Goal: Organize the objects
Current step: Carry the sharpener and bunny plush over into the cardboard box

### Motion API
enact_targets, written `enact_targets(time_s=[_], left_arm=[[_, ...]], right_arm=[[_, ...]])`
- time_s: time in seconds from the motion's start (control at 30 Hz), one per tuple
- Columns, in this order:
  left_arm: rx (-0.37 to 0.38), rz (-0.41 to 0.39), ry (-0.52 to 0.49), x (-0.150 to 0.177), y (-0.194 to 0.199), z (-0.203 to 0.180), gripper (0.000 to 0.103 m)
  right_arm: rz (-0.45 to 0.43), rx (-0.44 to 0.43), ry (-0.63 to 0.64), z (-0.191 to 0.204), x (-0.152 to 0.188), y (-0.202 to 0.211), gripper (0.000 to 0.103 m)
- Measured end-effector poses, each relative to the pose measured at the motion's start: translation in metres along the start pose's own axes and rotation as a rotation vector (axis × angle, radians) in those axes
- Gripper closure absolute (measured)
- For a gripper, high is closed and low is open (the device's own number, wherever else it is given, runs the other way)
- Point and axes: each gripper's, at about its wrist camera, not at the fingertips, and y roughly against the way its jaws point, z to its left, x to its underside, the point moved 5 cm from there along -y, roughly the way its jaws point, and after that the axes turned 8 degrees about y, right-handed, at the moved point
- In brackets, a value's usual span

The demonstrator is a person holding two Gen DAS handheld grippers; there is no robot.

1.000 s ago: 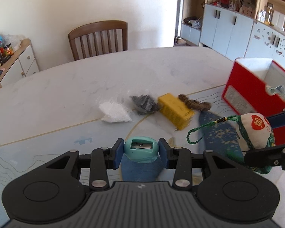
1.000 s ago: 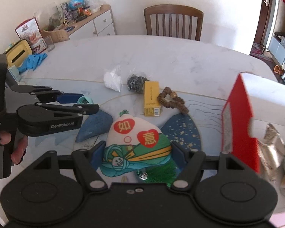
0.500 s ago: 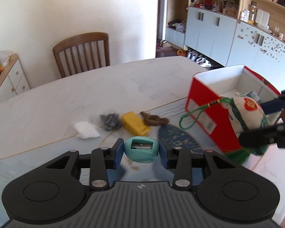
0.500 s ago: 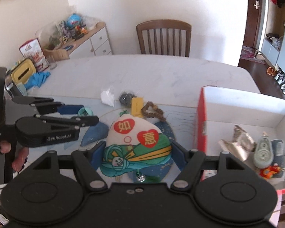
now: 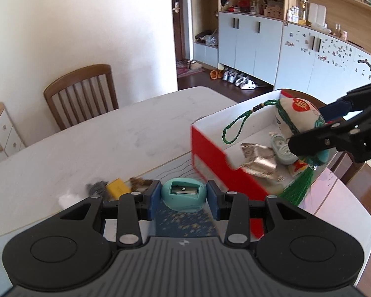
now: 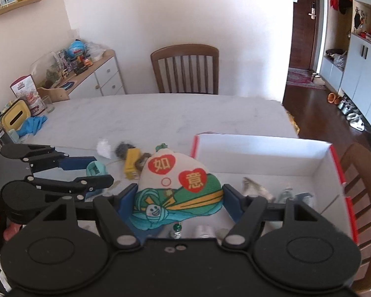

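The left gripper (image 5: 183, 195) was clamped on a teal egg-shaped pencil sharpener (image 5: 183, 195), blade slot facing the camera, held above the blue-patterned mat (image 5: 185, 222) on the white marble table (image 5: 99, 143). The right gripper (image 6: 178, 195) was closed on a stuffed cloth sachet printed with red hearts and a green tassel (image 6: 176, 188), held over the open red cardboard box with white interior (image 6: 259, 146). Inside the box lay a crumpled silver foil packet (image 5: 258, 157) and a pale green correction-tape dispenser (image 5: 282, 146). On the table beside the box sat a yellow carton (image 6: 131, 159), a brown bead string (image 6: 142, 160), a dark wad (image 6: 123, 147) and a white wad (image 6: 104, 146).
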Motion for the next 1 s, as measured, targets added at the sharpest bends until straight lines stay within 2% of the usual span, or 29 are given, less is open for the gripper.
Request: enact_targets(time_s=[0.6, 0.8, 1.0], left_arm=[[0.044, 0.02, -0.101, -0.03, -0.05, -0.113, 0.064], [0.046, 0.053, -0.108, -0.033, -0.071, -0.129, 0.064], [0.04, 0.111, -0.089, -0.032, -0.097, -0.133, 0.064]], right_arm=[[0.032, 0.033, -0.022, -0.105, 0.014, 0.003, 0.032], [0.023, 0.031, -0.012, -0.125, 0.001, -0.005, 0.032], [0.057, 0.024, -0.015, -0.135, -0.001, -0.029, 0.032]])
